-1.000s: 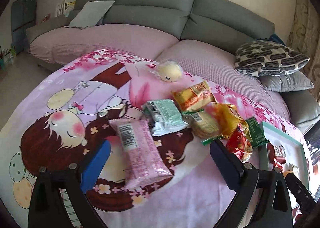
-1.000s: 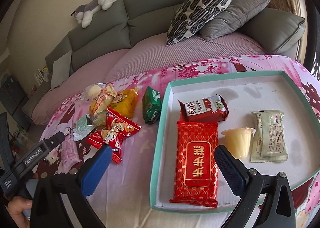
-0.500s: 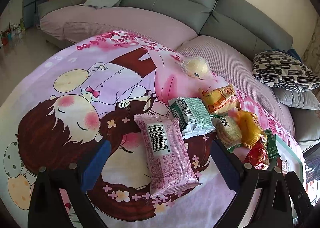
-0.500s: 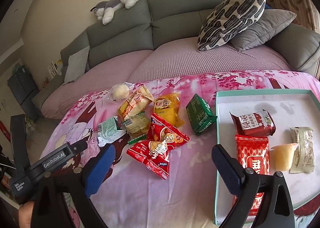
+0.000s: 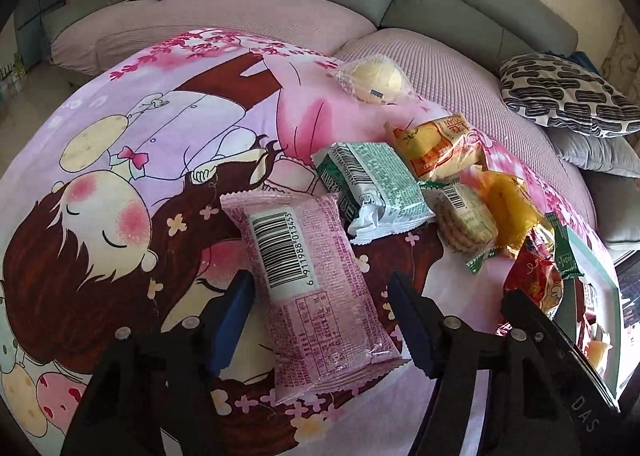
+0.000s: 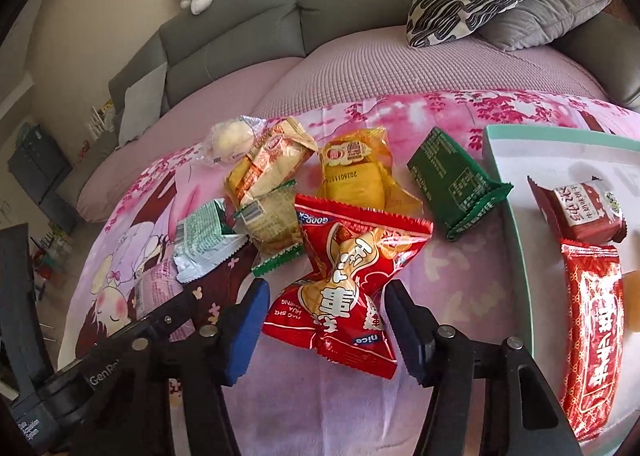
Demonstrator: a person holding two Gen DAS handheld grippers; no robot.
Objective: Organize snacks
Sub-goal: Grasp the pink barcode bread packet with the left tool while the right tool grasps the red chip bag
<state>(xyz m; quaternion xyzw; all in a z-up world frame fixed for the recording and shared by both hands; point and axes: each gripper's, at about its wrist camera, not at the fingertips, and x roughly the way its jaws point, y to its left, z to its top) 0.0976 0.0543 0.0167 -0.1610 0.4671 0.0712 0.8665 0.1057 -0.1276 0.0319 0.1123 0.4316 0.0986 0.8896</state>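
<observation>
In the left wrist view my left gripper [image 5: 320, 316] is open, its blue pads on either side of a pink snack packet [image 5: 308, 284] that lies on the printed cloth; touching cannot be told. In the right wrist view my right gripper [image 6: 324, 324] is open around the near end of a red peanut packet [image 6: 344, 284]. Behind lie a green-white packet [image 6: 200, 244], a biscuit packet [image 6: 272, 228], an orange packet [image 6: 268, 168], a yellow packet [image 6: 352, 176], a dark green packet [image 6: 452, 184] and a wrapped bun [image 6: 232, 140].
A teal-rimmed white tray [image 6: 516, 232] at the right holds two red packets [image 6: 584, 212] [image 6: 596, 332] and a jelly cup. The cartoon cloth [image 5: 140, 160] covers the low table. A grey sofa [image 6: 320, 12] with cushions curves behind. The left gripper's body [image 6: 120, 344] shows at lower left.
Both grippers have moved forward and down. The left now straddles the pink packet; the right swung left from the tray and straddles the red peanut packet. Both jaws have narrowed.
</observation>
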